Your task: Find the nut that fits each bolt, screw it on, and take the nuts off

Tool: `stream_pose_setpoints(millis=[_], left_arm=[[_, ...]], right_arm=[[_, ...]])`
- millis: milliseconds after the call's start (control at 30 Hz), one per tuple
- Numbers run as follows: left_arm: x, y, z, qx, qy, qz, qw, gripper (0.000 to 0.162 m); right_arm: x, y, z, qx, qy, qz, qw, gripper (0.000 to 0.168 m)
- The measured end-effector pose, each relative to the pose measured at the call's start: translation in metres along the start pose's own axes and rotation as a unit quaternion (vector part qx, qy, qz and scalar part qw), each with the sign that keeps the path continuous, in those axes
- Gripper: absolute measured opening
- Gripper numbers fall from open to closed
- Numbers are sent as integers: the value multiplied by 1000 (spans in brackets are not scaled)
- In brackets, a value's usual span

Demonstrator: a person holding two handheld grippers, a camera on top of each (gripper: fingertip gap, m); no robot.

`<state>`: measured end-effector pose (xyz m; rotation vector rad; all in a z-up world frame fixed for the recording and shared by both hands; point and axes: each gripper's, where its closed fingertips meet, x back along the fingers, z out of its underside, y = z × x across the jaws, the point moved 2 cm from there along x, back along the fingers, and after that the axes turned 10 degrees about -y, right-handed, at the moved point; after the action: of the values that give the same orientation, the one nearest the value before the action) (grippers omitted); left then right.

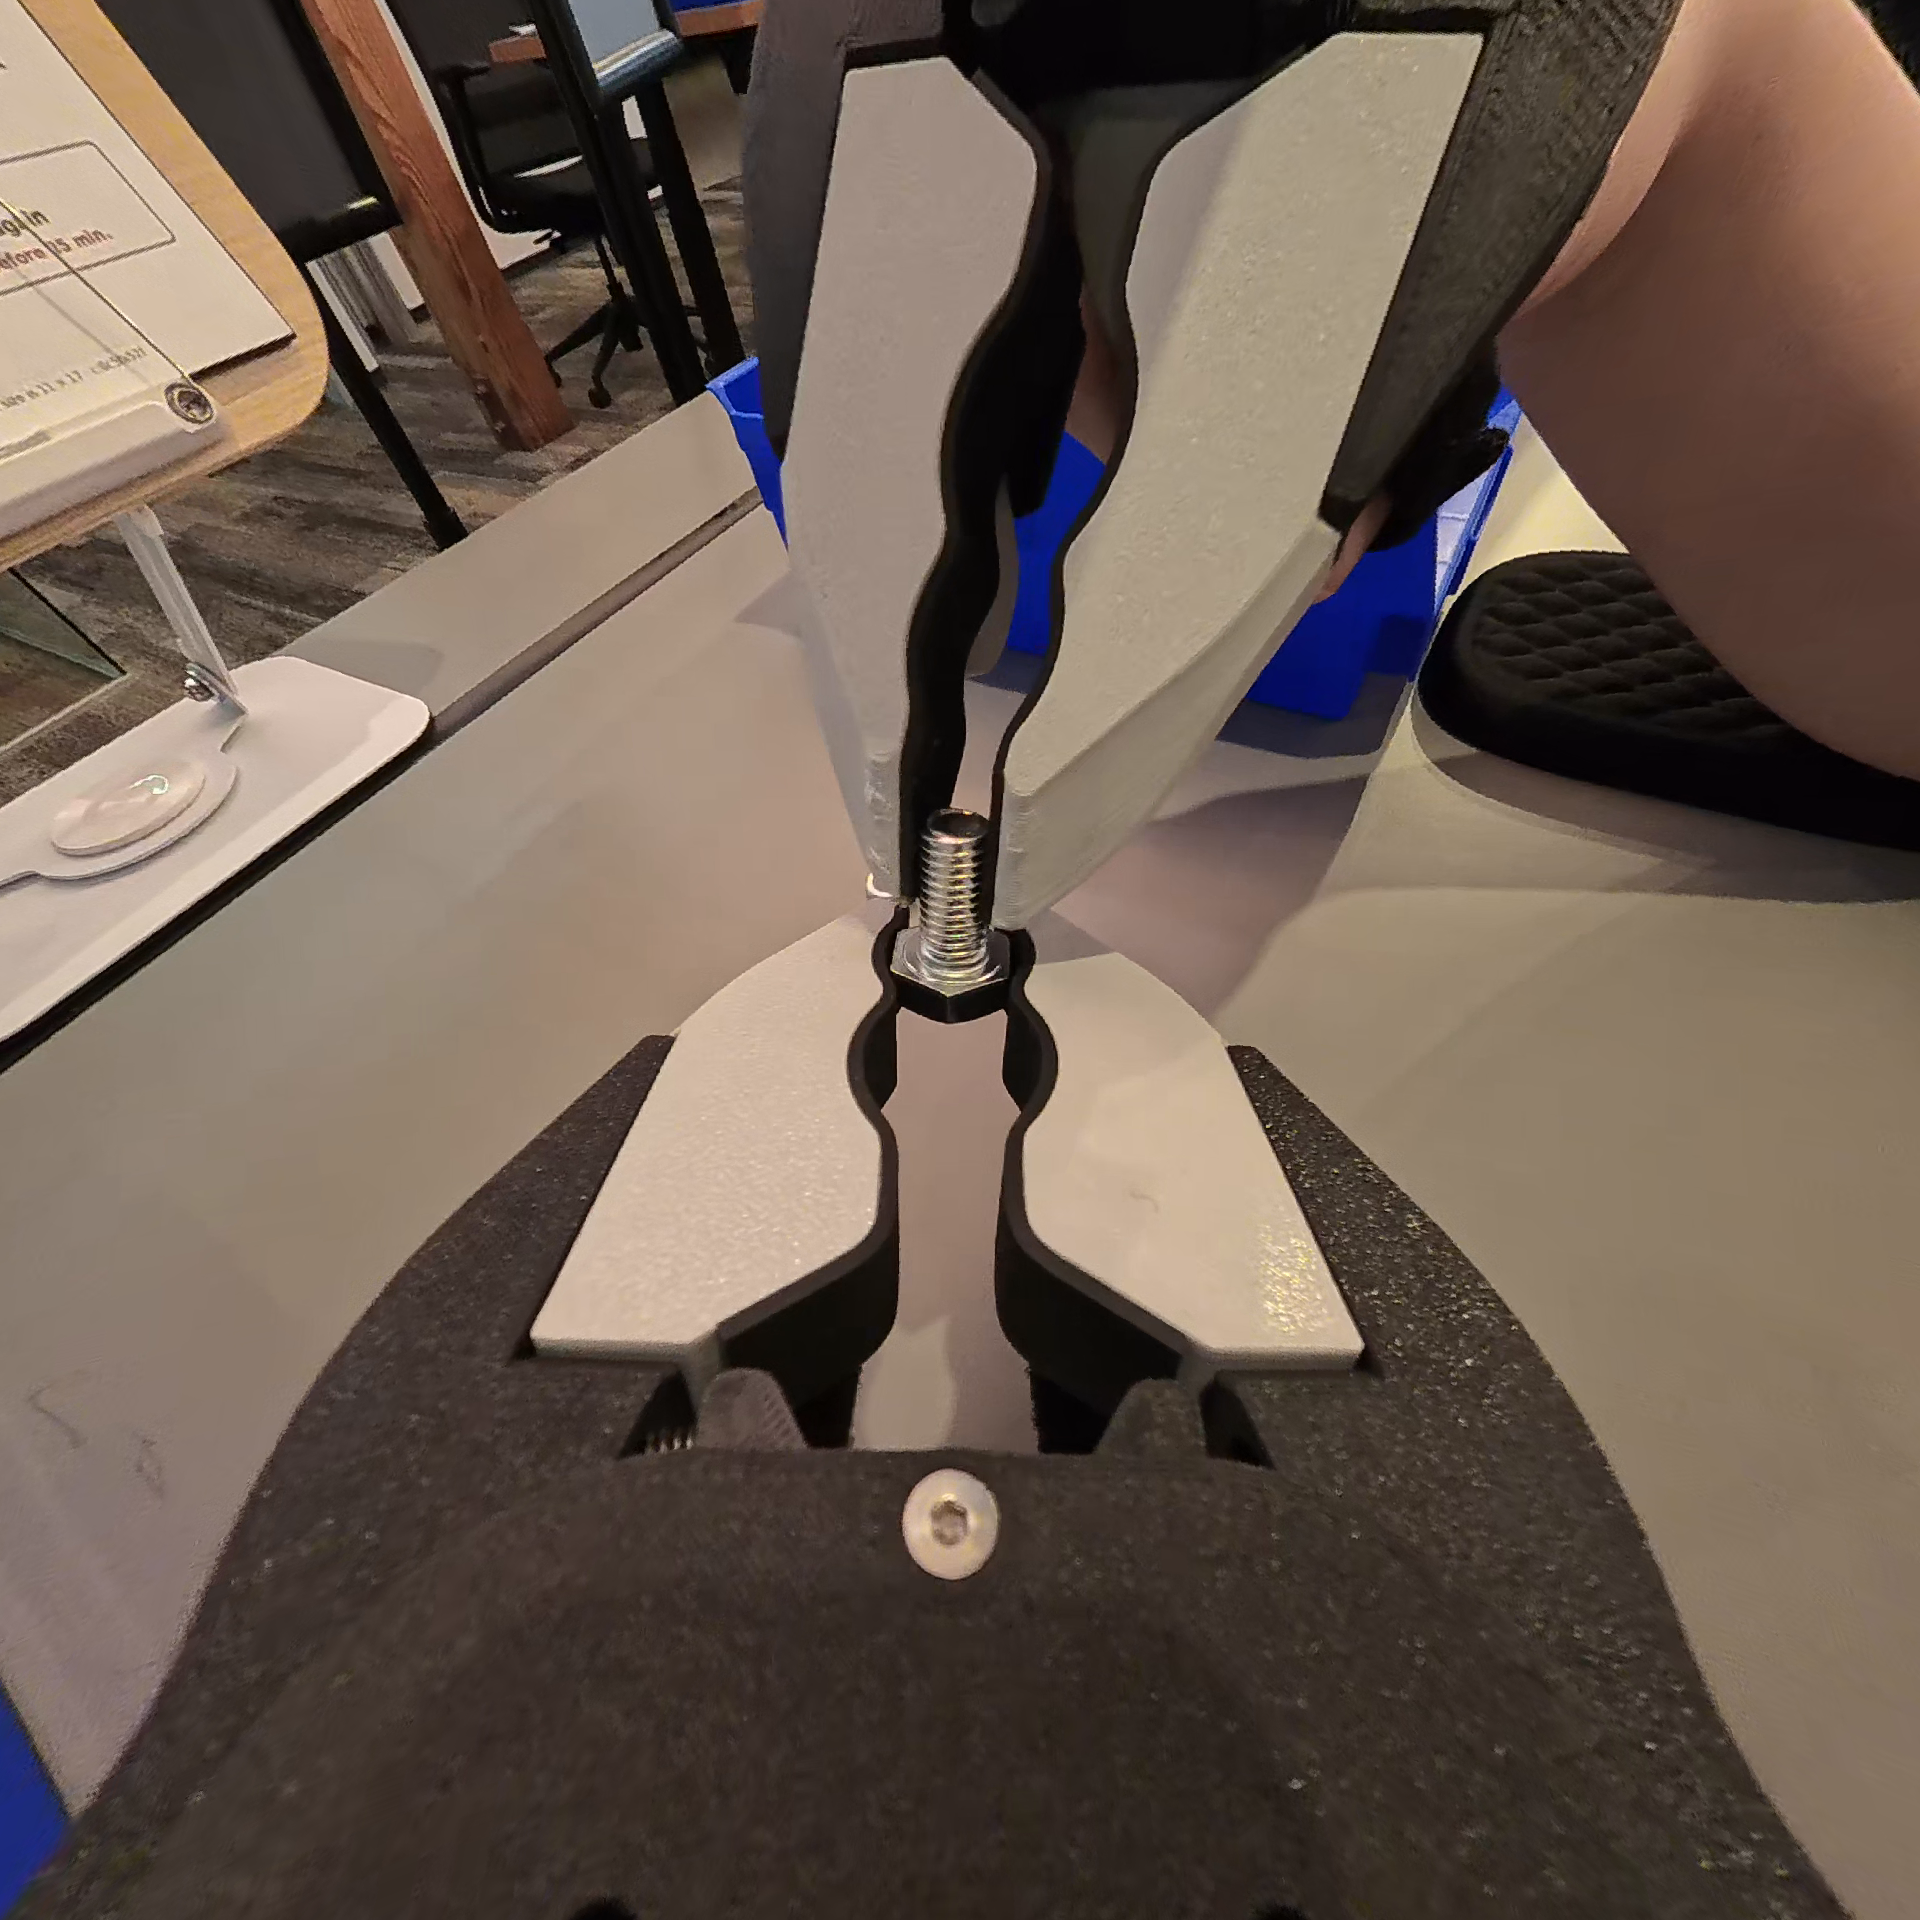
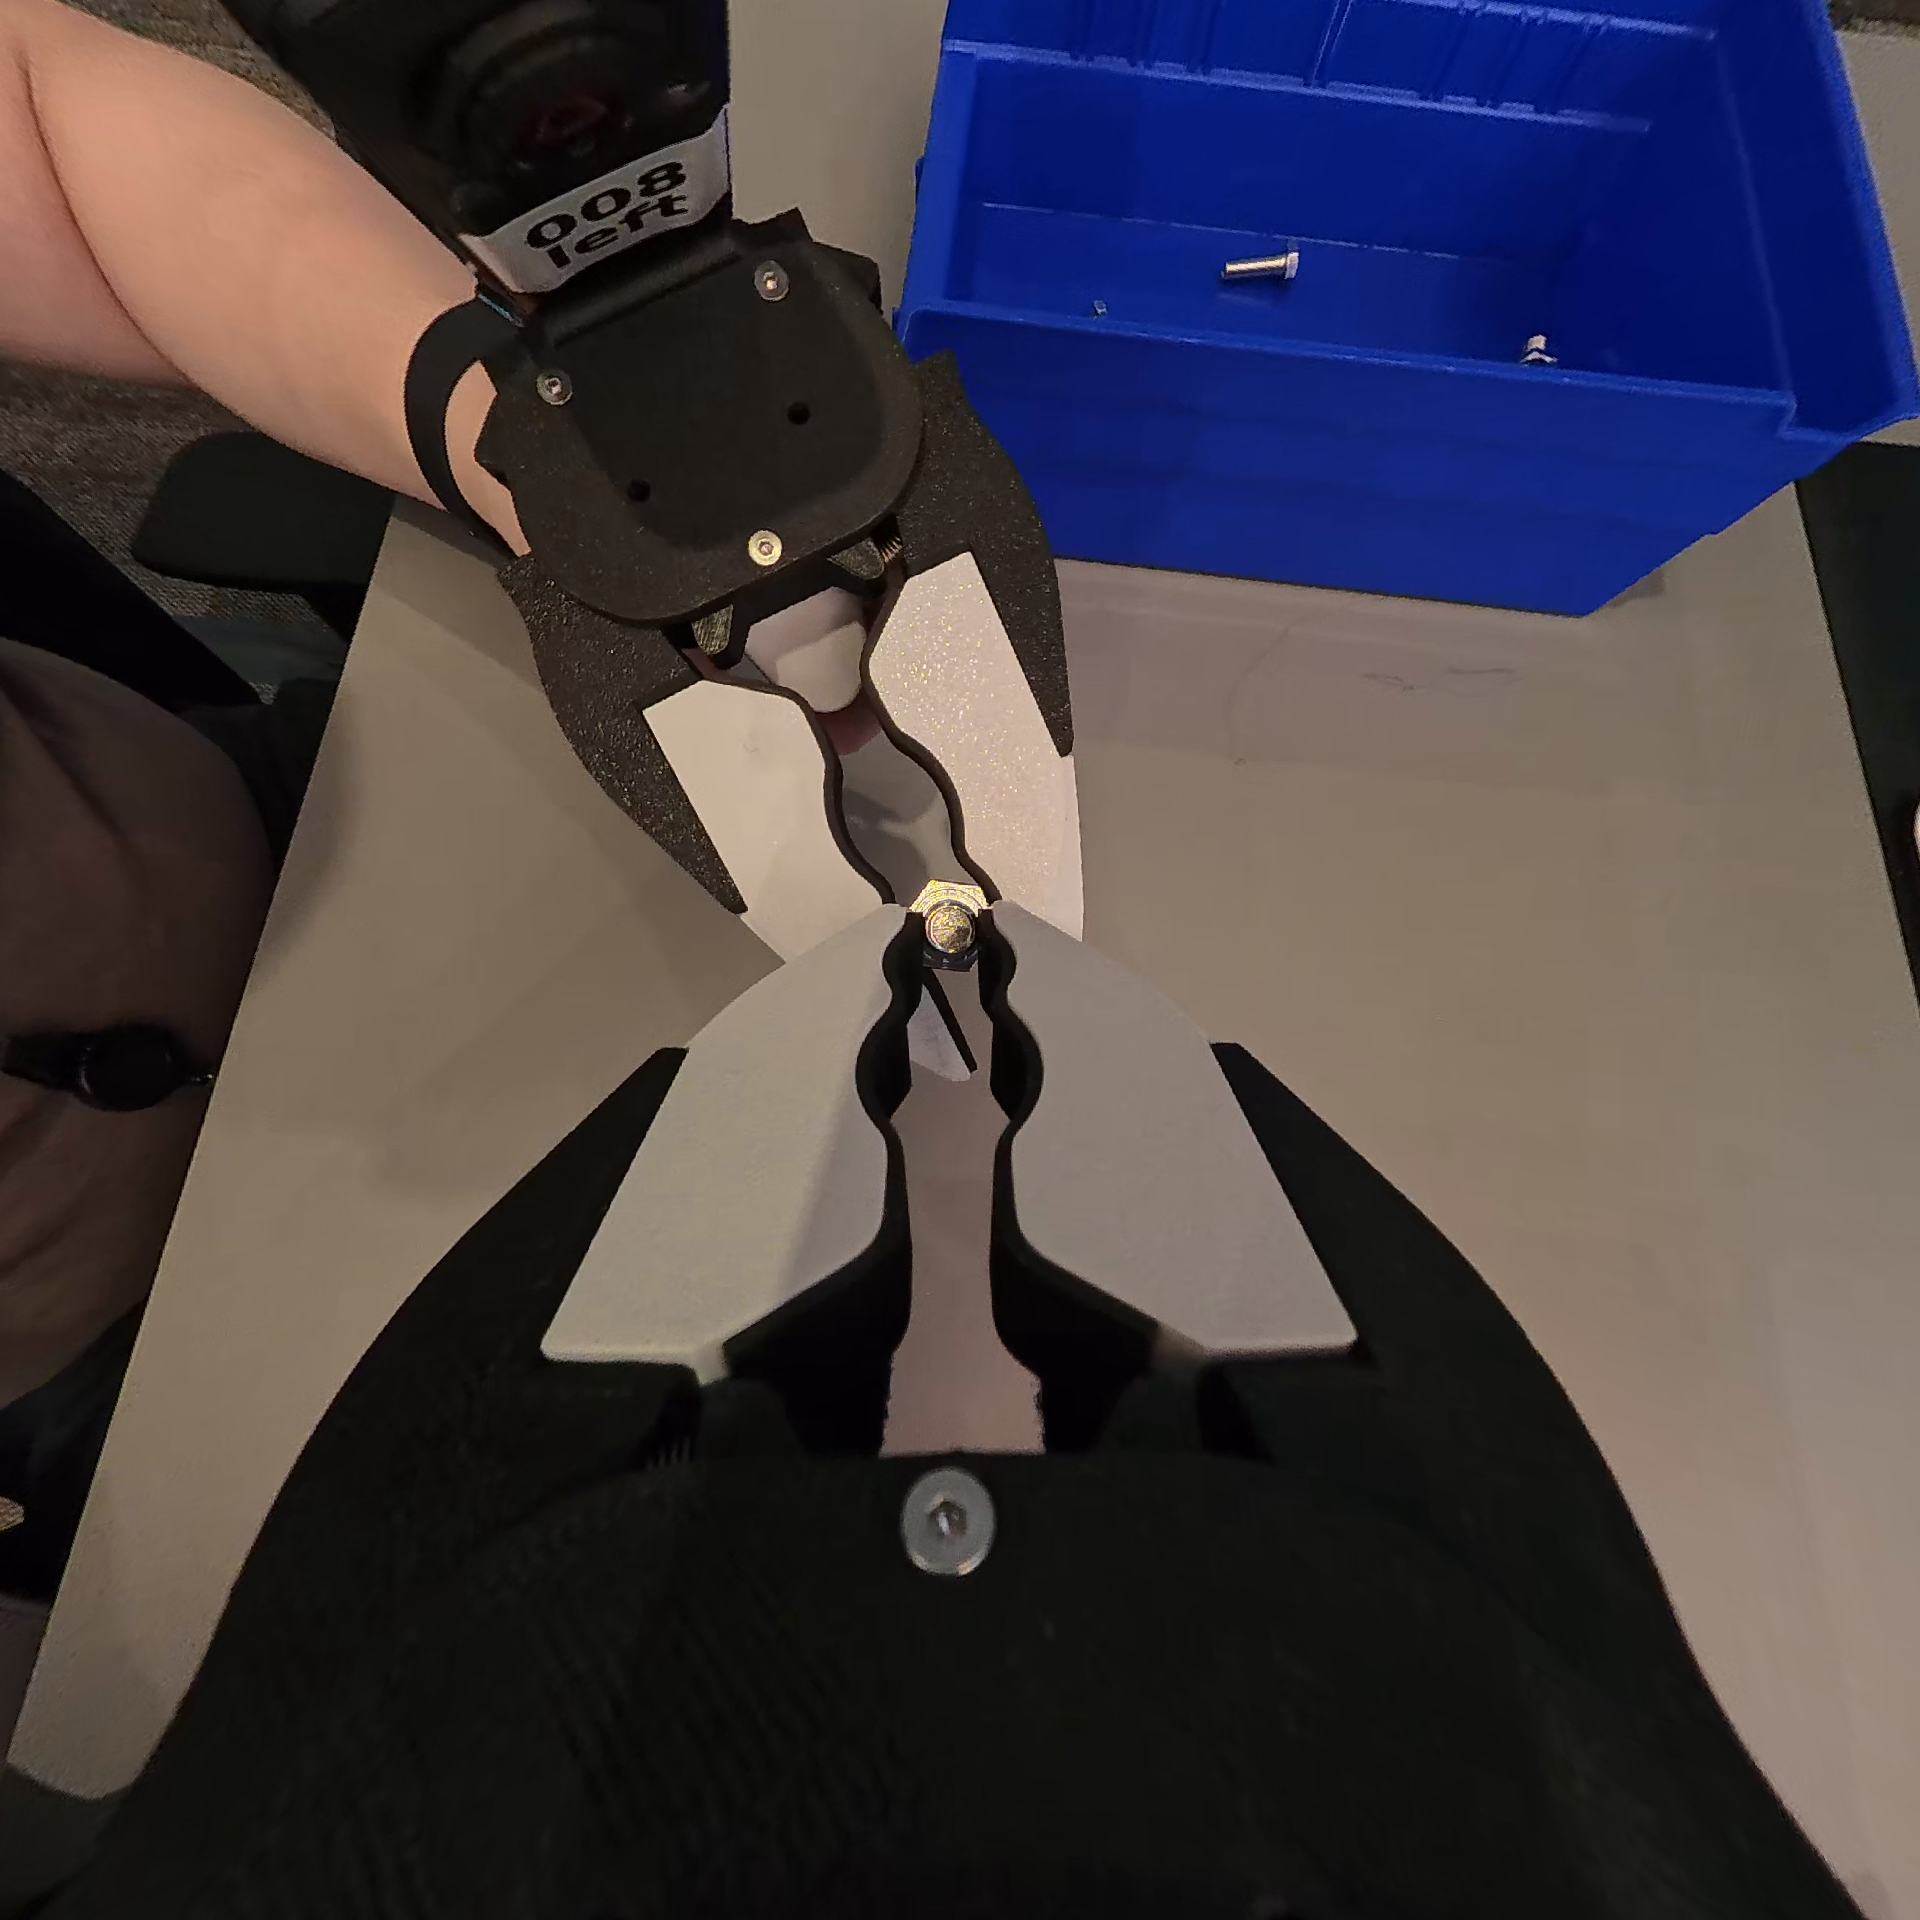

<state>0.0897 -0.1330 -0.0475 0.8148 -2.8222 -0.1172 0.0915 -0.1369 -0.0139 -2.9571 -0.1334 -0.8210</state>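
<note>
A silver bolt point(image 1: 954, 883) stands upright between my two grippers, above the grey table point(image 1: 520, 987). My left gripper point(image 1: 951, 971) is shut on the silver hex nut point(image 1: 951, 961) at the base of the threads. A dark hex part sits right under the nut; I cannot tell if it is the bolt head. My right gripper point(image 1: 953, 883) comes down from above and is shut on the threaded shaft. In the right wrist view the bolt end point(image 2: 948, 928) shows end-on between my right gripper's point(image 2: 948, 935) tips, with the nut point(image 2: 951, 896) and the left gripper point(image 2: 940, 902) just beyond.
A blue bin point(image 2: 1455, 436) stands at the back of the table, with a loose bolt point(image 2: 1259, 267) and another small silver part point(image 2: 1536, 348) inside. A white sign stand point(image 1: 208, 748) is at the left. A black chair armrest point(image 1: 1621, 665) is at the right. The tips of both grippers are at nearly the same place.
</note>
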Motion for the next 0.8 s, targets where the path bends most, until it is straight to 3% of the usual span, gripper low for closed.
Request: stream_pose_setpoints(millis=[533, 800], left_arm=[[1, 4, 7, 10, 18, -11, 1000, 15], [3, 3, 3, 16, 10, -8, 1000, 15]], right_arm=[[10, -3, -14, 15, -50, 13, 999, 19], [3, -1, -7, 37, -34, 5, 999, 24]])
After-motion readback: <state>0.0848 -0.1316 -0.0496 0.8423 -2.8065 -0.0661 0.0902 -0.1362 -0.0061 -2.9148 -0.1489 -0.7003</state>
